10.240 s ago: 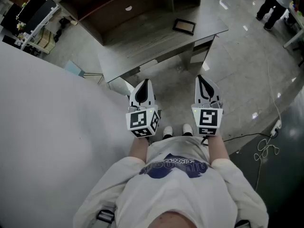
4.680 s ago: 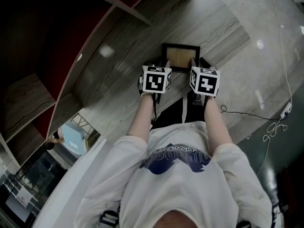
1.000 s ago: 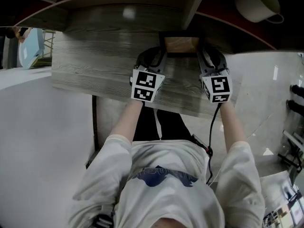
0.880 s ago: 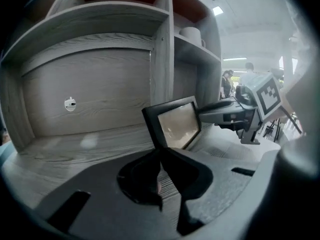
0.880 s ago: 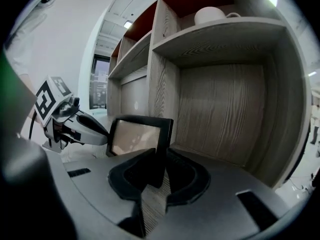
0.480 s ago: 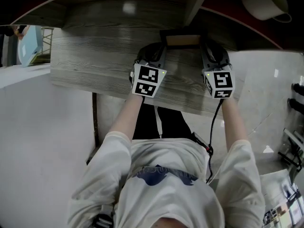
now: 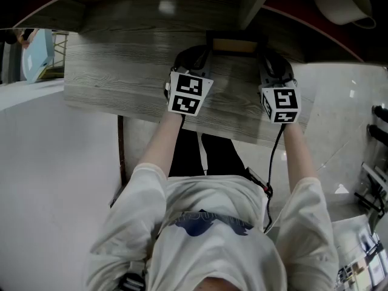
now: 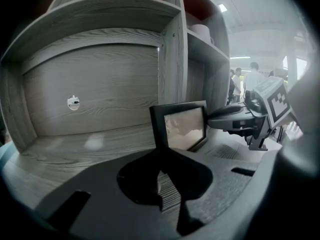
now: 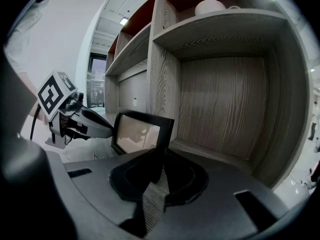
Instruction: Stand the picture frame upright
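With jaws just closed in, the left gripper (image 7: 205,54) and right gripper (image 7: 264,54) are pinching the picture frame's (image 7: 233,43) sides at top centre; an uneven release risks toppling it.

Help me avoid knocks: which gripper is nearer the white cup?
Right: the right gripper sits below the white cup, the left gripper farther left; both have just been closing on the picture frame.
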Tool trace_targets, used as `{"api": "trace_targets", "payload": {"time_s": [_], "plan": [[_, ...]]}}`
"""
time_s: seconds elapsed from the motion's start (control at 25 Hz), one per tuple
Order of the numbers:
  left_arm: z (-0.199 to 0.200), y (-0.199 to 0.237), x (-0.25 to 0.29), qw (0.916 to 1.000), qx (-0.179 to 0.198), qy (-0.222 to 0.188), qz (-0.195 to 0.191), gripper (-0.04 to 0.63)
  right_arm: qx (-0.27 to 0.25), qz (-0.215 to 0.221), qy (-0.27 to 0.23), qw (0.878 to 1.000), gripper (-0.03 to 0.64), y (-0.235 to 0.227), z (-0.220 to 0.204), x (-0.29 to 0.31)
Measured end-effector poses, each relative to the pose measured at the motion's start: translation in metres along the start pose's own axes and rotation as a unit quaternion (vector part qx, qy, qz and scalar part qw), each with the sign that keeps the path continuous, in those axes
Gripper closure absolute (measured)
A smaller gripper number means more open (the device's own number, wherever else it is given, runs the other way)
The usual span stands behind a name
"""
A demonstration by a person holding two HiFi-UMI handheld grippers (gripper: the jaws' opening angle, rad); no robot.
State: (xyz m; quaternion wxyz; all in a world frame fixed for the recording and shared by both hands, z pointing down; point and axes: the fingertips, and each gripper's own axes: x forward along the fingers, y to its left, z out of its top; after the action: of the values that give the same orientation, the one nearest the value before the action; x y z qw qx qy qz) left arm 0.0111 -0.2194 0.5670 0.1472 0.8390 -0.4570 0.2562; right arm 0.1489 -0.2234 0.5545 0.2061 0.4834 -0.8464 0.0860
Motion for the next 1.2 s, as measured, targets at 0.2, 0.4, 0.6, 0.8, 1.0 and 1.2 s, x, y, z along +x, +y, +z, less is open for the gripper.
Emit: {"api": "trace_targets", "payload": {"time_s": [0.2,0.4,0.6,0.8,1.0,1.2], "plan": [[-0.002,0.002,0.003,0.9999,-0.003,0.010,0.000,0.560,0.000,-0.002,0.005,1.000,0.578,0.000,0.002,0.001],[-0.002,0.009,0.005,1.0000,-0.001,0.008,-0.003,0.560,0.000,-0.001,0.004,1.000,0.578,0.004,0.003,0.004],[0.000,0.011,0.007,1.0000,0.002,0.006,-0.007,0.560,-0.006,-0.003,0.003,1.000,0.577,0.004,0.004,0.005],[-0.001,0.011,0.007,1.0000,0.001,-0.005,-0.007,0.559,-0.004,-0.001,0.009,1.000,0.572,0.004,0.003,0.005],[-0.002,0.015,0.007,1.0000,0.002,-0.004,-0.009,0.537,0.003,-0.007,0.013,1.000,0.546,0.002,0.002,0.005],[-0.005,0.014,0.004,0.9999,0.006,0.003,-0.016,0.503,0.020,-0.014,0.007,1.000,0.538,0.000,0.005,0.001]]}}
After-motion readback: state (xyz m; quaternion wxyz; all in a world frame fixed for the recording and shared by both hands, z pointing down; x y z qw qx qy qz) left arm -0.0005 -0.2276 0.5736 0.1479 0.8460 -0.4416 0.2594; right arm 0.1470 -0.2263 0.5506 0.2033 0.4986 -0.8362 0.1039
